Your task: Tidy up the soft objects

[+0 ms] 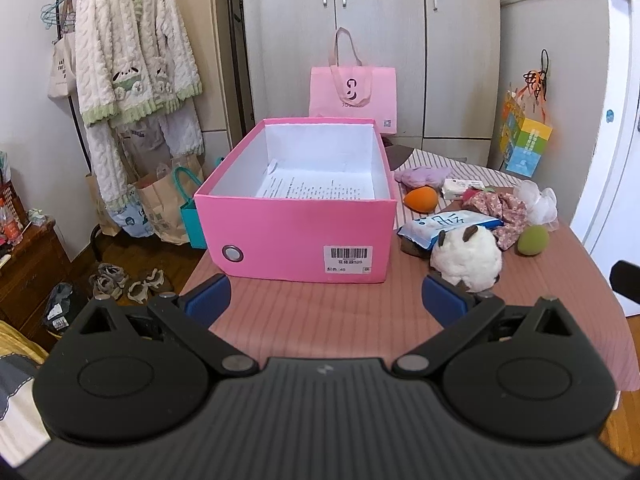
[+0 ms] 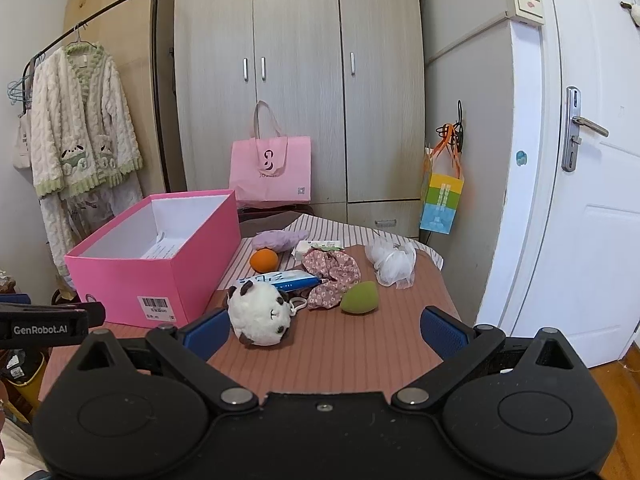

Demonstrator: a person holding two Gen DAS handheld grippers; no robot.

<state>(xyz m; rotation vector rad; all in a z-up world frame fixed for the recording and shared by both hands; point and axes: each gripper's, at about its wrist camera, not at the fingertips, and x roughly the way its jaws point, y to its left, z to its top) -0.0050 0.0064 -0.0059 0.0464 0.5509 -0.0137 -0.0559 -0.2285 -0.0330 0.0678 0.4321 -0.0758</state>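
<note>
A: Start at the right tool (image 2: 325, 330). What has it got?

B: Nothing. Its jaws are spread wide over bare desk (image 2: 360, 344), blue pads (image 2: 442, 330) well apart. The left tool (image 1: 326, 304) is just as wide and just as empty, facing the pink box (image 1: 294, 232).

A: And the closest soft thing?

B: The panda plush (image 2: 262, 314), at about eleven o'clock from the right tool, almost touching its left pad. I'd guess it is very light and squashy, so it will give under the jaws rather than slip. Take it across the round body, not by the small keyring loop at its side.

A: Beyond that?

B: At twelve to one o'clock, the green sponge (image 2: 359, 299), which looks springy and light; pinch it at the fat end. Behind it lie the floral cloth (image 2: 332, 270), limp, so gather a fold, and the white mesh puff (image 2: 392, 260), airy and easy to snag. Further back are the orange sponge (image 2: 264, 260) and a purple cloth (image 2: 280, 238).

A: And the wipes pack (image 2: 280, 279)?

B: Crinkly film, probably slippery; grip it by the edge.

A: Where does it all go?

B: Likely the box at ten o'clock. It is open, with only a printed sheet inside.
</note>
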